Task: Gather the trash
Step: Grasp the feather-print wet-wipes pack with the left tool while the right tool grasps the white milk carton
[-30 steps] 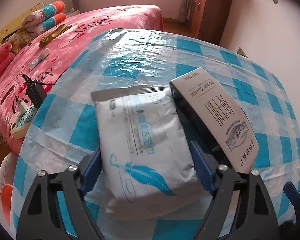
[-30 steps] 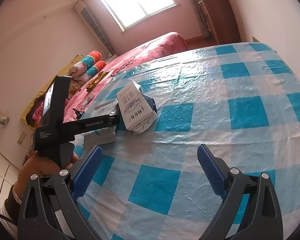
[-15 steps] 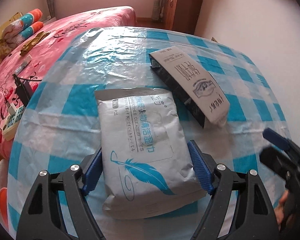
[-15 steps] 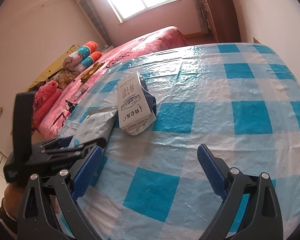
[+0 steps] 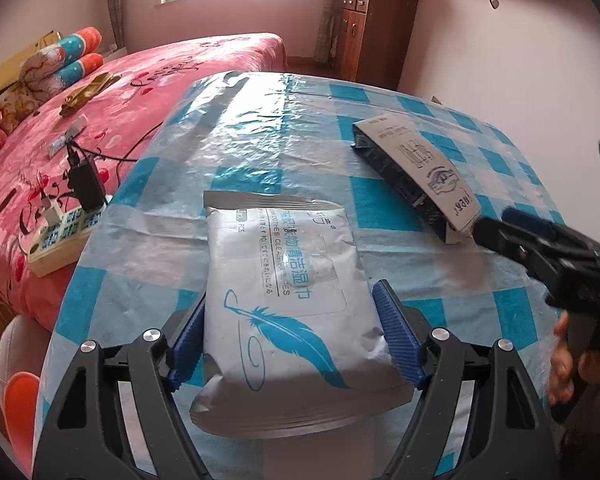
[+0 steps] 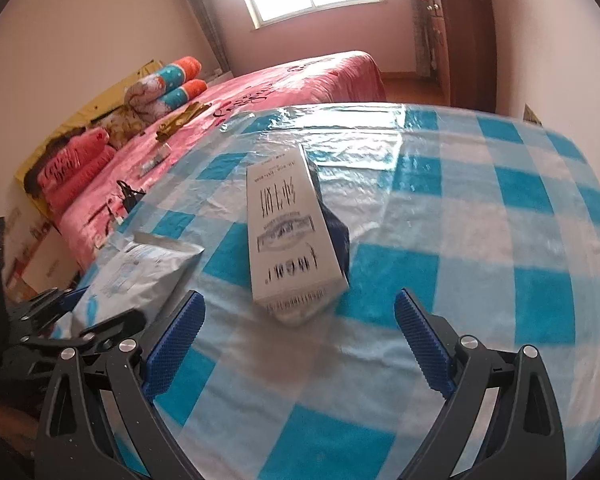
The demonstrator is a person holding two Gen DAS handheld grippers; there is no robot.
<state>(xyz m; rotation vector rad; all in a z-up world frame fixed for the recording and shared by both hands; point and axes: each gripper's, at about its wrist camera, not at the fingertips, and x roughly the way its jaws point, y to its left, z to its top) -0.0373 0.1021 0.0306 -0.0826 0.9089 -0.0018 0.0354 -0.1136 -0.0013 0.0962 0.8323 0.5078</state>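
Left gripper (image 5: pixel 296 346) clamped on wipes pack (image 5: pixel 296 308), blue pads (image 5: pixel 396 344) pressed against both long sides near its lower end; pack at centre of left wrist frame, feather print toward the camera, sealed top edge pointing away over the table (image 5: pixel 260 152). Near end of pack raised off the checked cover, shadow visible beneath. Same pack seen at lower left of right wrist frame (image 6: pixel 140 272), with left gripper around it (image 6: pixel 72 320). Right gripper (image 6: pixel 300 340) spread wide, nothing between the pads (image 6: pixel 176 344), low over the table (image 6: pixel 480 240). Carton (image 6: pixel 288 240) lying flat on the cover at centre of right wrist frame, white printed face up, dark side face to its right, near end just beyond the gap between the pads and not touching either. In left wrist frame, carton (image 5: pixel 416 172) at right of centre, well apart from the pack, with right gripper (image 5: pixel 548 248) entering from the right edge, its tip just beside the carton's near end. Contact there not determinable. Pink bed (image 5: pixel 120 92) at upper left, beyond the table; power strip (image 5: pixel 60 236) on its edge at left.
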